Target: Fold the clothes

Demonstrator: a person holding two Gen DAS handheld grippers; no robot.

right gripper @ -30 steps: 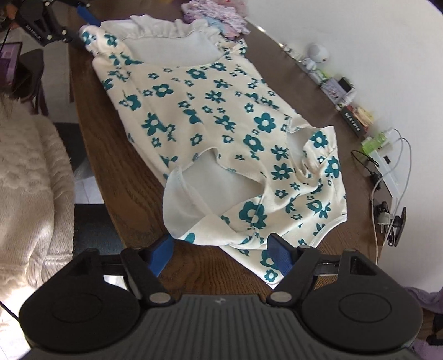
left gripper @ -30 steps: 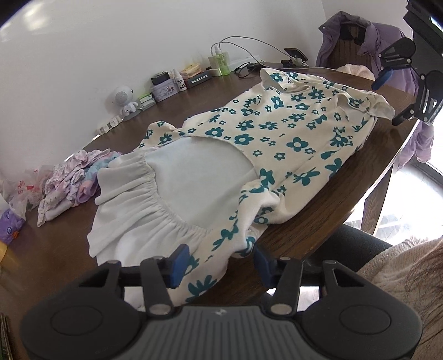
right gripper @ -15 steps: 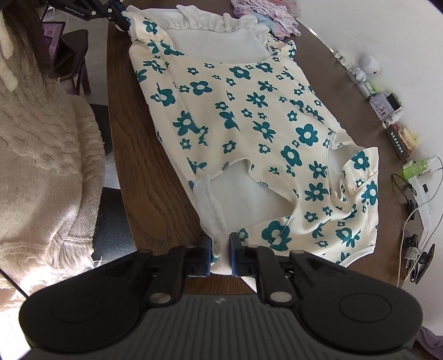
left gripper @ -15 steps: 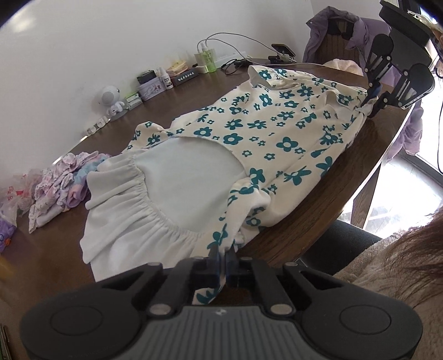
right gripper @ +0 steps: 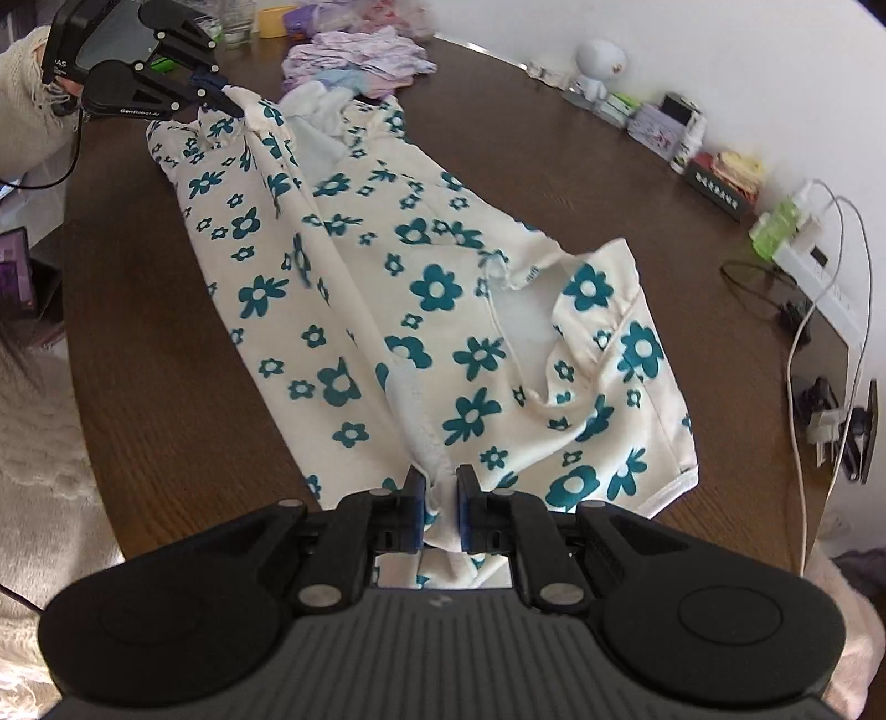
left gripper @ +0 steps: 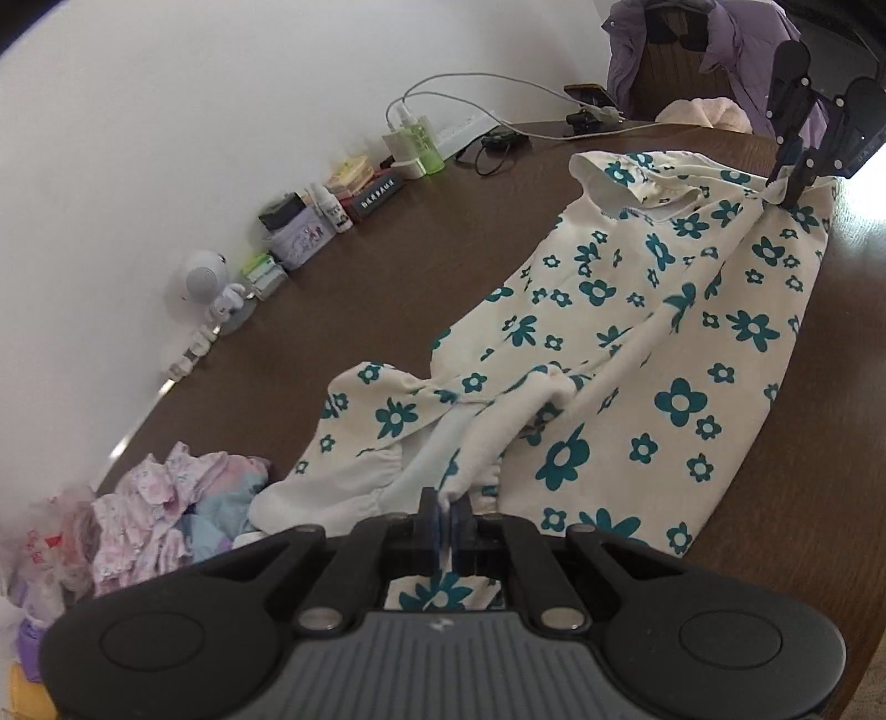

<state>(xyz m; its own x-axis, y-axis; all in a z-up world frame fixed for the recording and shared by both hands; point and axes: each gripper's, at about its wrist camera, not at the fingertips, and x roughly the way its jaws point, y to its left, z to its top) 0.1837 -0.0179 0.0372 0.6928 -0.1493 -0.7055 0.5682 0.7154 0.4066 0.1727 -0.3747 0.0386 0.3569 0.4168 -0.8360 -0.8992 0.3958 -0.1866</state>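
A cream garment with teal flowers (left gripper: 675, 343) (right gripper: 443, 310) lies lengthwise on the dark wooden table (left gripper: 387, 288). Its near long edge is lifted and carried over the middle as a raised ridge. My left gripper (left gripper: 446, 512) is shut on the edge at the ruffled hem end. My right gripper (right gripper: 440, 495) is shut on the edge at the neckline end. Each gripper also shows in the other view, the right gripper (left gripper: 786, 185) at the far end and the left gripper (right gripper: 224, 99) at the top left, both pinching fabric.
A heap of pink and blue small clothes (left gripper: 166, 509) lies past the hem end. Bottles, small boxes, a white toy (left gripper: 205, 277), a power strip and cables (right gripper: 819, 260) line the wall side. A chair with a purple jacket (left gripper: 692, 44) stands behind the table. A person's knit sleeve (right gripper: 27, 72) is at left.
Both grippers, shut on the near edge half a second ago, have lifted it and moved it toward the wall side. The garment's white inside is now mostly covered by the folded-over flowered layer.
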